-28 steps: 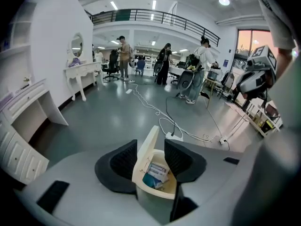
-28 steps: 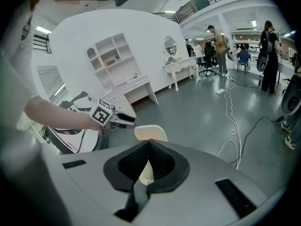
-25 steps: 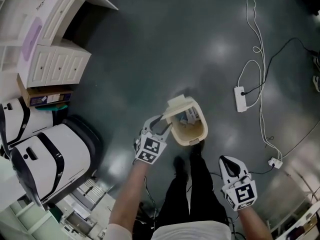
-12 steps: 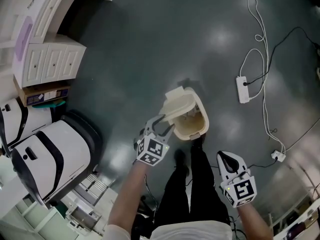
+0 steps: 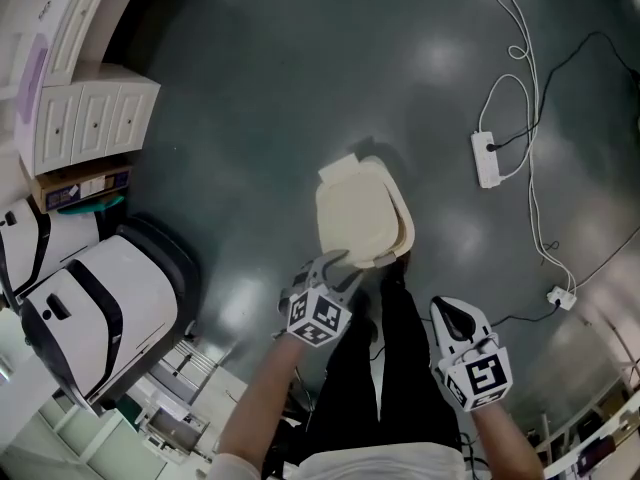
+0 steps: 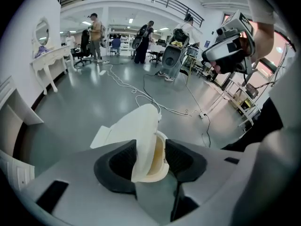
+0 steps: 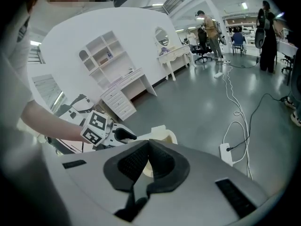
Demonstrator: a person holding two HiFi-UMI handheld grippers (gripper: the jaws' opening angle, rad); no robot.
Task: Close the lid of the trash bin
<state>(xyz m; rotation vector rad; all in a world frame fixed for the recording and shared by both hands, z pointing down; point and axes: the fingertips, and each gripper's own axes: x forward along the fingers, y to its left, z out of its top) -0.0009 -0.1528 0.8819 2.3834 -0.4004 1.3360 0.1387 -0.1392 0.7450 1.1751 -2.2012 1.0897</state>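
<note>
A cream trash bin (image 5: 406, 230) stands on the dark floor just ahead of my feet. Its lid (image 5: 355, 213) lies tilted low over the opening and covers nearly all of it. My left gripper (image 5: 336, 262) is at the lid's near edge. In the left gripper view the lid (image 6: 136, 126) runs edge-on between the wide jaws of the left gripper (image 6: 149, 145), and a gap shows the bin's inside (image 6: 160, 155) beside the right pad. My right gripper (image 5: 452, 314) hangs at the lower right, away from the bin, and in its own view the right gripper (image 7: 147, 145) is shut on nothing.
A white power strip (image 5: 485, 160) and loose cables (image 5: 531, 158) lie on the floor at the right. A white drawer cabinet (image 5: 85, 118) and a white-and-black machine (image 5: 95, 313) stand at the left. My legs in black trousers (image 5: 385, 368) are right behind the bin.
The lid has swung from upright down over the bin's opening. My left gripper has followed it, toward my feet and lower. The right gripper has sunk a little.
</note>
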